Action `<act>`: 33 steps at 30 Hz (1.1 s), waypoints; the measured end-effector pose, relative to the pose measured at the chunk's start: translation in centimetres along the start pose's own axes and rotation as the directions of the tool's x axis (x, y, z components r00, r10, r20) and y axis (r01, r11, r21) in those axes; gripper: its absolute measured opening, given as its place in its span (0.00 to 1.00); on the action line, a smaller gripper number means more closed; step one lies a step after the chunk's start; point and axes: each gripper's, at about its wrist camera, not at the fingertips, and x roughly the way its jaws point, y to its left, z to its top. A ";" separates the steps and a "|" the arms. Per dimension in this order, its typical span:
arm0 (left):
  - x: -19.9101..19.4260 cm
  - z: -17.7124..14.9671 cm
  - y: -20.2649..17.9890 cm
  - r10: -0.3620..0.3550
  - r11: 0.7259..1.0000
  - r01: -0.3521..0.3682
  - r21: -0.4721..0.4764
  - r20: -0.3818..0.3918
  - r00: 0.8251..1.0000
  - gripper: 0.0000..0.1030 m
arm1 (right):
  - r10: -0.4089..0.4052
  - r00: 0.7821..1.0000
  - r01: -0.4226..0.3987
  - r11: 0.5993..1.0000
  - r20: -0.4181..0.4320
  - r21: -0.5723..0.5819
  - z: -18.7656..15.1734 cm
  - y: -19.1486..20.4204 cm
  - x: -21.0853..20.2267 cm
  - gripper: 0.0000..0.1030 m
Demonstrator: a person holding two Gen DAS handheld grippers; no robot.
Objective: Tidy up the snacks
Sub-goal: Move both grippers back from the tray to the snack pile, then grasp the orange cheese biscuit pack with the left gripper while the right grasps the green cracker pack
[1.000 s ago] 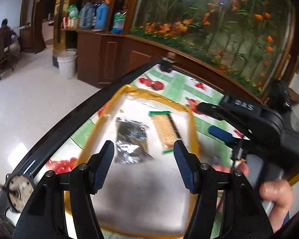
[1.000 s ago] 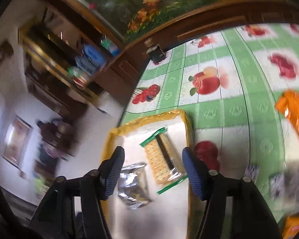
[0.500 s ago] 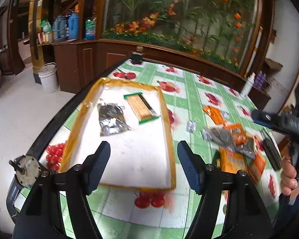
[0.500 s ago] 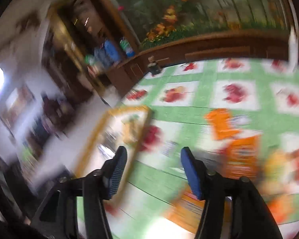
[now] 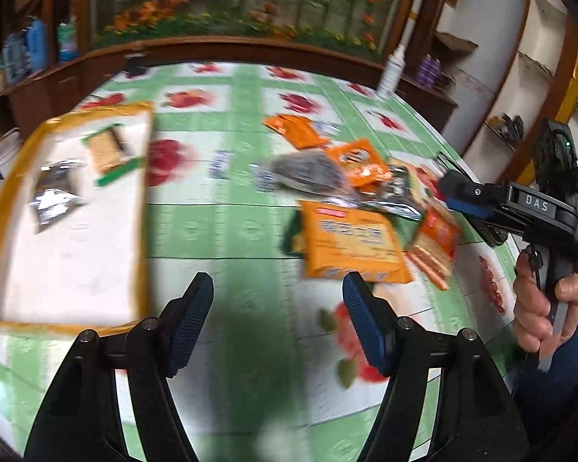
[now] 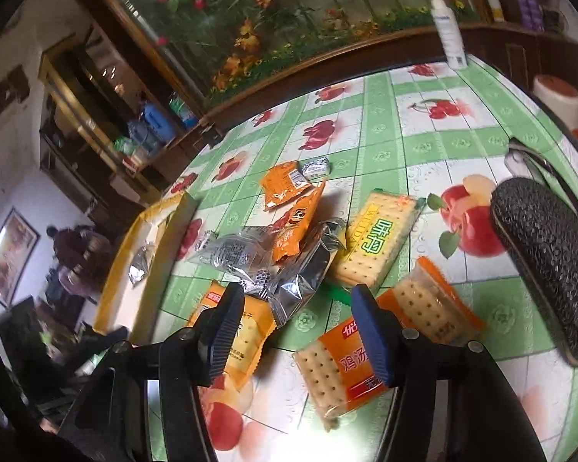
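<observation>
2 packets lie in the yellow-rimmed tray (image 5: 144,208): a silver pouch (image 5: 54,192) and, apparently, a green-edged cracker pack (image 5: 110,152). Only the right wrist view shows the black case (image 6: 543,265). Left gripper (image 5: 277,313) and right gripper (image 6: 298,327) are both spread, empty, over the snack pile (image 6: 289,246).

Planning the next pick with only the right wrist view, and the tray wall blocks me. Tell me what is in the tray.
Observer: Two packets lie in the tray: a silver packet and, hidden from you, a green-edged cracker pack beside it.
Operator: Report the left gripper.
Observer: The left gripper is open and empty, above bare tablecloth between the tray and the snack pile.
Operator: Say where my right gripper sits.
Observer: The right gripper hangs over the pile's right edge, by the orange cracker packs.
</observation>
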 end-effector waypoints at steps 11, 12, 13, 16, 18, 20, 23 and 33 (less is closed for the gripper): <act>8.0 6.3 -6.3 -0.070 0.965 0.102 0.240 -0.139 0.988 0.68 | 0.010 1.000 -0.013 0.993 0.025 0.118 0.4 -2.3 -0.6 0.59; 8.9 6.1 -6.3 -0.044 0.962 0.085 0.259 -0.162 0.986 0.68 | 0.010 1.000 -0.013 0.992 0.024 0.127 0.4 -2.5 -0.6 0.59; 9.2 5.9 -6.2 -0.030 0.961 0.077 0.266 -0.174 0.984 0.69 | 0.014 1.000 -0.016 0.991 0.017 0.133 0.4 -2.7 -0.4 0.59; 7.4 4.0 -5.7 -0.110 0.954 0.160 0.255 -0.199 0.974 0.71 | 0.023 1.000 -0.025 0.989 0.014 0.143 0.4 -2.9 -0.5 0.59; 5.7 2.5 -5.3 -0.202 0.941 0.254 0.224 -0.232 0.952 0.72 | 0.026 0.999 -0.029 0.990 0.018 0.139 0.4 -2.8 -0.7 0.59; 3.8 0.6 -5.1 -0.261 0.923 0.319 0.215 -0.260 0.930 0.72 | 0.027 0.999 -0.030 0.990 0.023 0.139 0.4 -2.7 -0.8 0.59; 1.4 -1.8 -5.8 -0.280 0.903 0.344 0.258 -0.254 0.926 0.73 | 0.027 0.999 -0.029 0.990 0.018 0.135 0.3 -2.4 -0.8 0.59; 3.3 -3.5 -11.0 -0.008 0.866 0.123 0.485 -0.233 0.972 0.74 | -0.017 0.999 0.014 0.993 0.029 0.118 0.1 -2.1 -0.8 0.59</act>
